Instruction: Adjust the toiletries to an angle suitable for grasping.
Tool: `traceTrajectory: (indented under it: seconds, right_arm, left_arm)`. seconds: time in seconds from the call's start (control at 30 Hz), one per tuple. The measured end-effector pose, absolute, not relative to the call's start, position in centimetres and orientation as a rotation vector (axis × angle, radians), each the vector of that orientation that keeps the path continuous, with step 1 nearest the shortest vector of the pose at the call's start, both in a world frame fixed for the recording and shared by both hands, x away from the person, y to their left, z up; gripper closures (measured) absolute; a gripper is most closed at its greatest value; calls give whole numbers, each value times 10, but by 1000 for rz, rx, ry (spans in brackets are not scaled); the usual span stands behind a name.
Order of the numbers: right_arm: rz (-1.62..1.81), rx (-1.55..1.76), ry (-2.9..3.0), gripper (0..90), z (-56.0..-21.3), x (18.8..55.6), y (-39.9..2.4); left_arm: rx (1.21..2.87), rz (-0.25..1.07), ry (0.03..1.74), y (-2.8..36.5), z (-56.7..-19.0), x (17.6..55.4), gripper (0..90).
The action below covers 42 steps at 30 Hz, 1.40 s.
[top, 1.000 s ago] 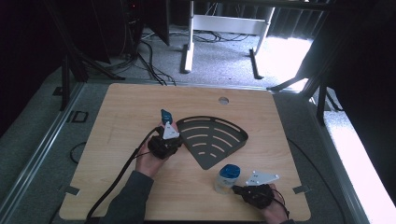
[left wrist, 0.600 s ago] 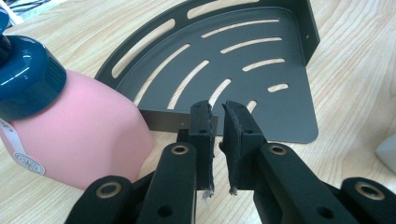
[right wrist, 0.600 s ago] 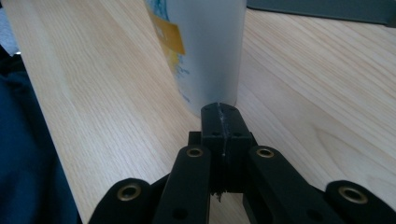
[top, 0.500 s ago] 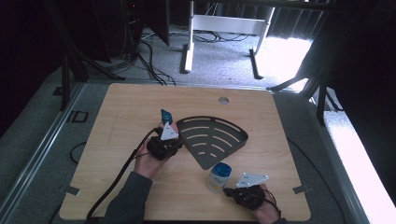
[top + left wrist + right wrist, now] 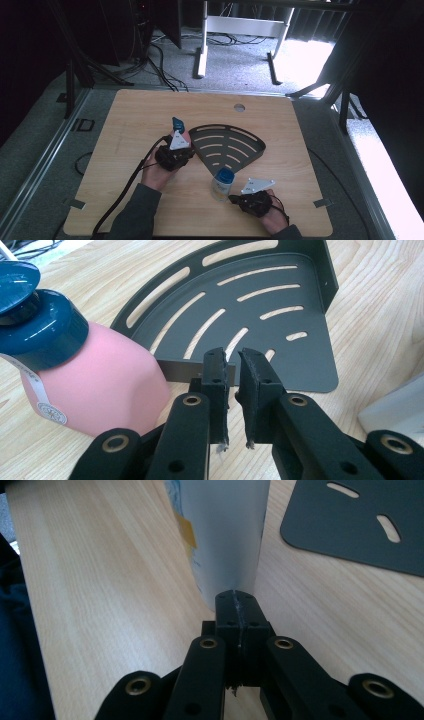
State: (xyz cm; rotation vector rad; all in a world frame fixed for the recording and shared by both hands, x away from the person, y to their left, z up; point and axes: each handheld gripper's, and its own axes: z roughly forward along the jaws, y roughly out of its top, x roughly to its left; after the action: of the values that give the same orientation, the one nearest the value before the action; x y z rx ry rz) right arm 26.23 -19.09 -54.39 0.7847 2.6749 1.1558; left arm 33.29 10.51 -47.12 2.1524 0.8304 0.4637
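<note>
A black slotted corner shelf lies flat mid-table. My left gripper sits at its left straight edge. In the left gripper view its jaws stand a narrow gap apart, just at the shelf's low rim, with nothing seen pinched. A pink bottle with a dark blue pump top stands upright close beside them. My right gripper is shut and empty, its tips against the foot of a pale bottle with a blue cap, near the shelf's pointed corner.
The wooden table has a small round hole near its far edge. A cable trails from the left gripper off the near edge. Beyond the table are floor cables and white desk legs.
My shut right gripper has slid left along the near side of the table, and the pale bottle has moved left with it, closer to the shelf's corner. The left gripper has stayed put.
</note>
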Motion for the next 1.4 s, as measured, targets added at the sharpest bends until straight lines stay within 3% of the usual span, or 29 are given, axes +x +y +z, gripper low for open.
traceTrajectory:
  seconds: [0.73,1.4]
  right_arm:
    - [1189,711,2702,900,-545,286,-146]
    - [1196,706,2692,900,-545,294,-122]
  left_arm:
    - [2224,507,795,107,-467,322,806]
    - [2207,354,761,133,-469,298,879]
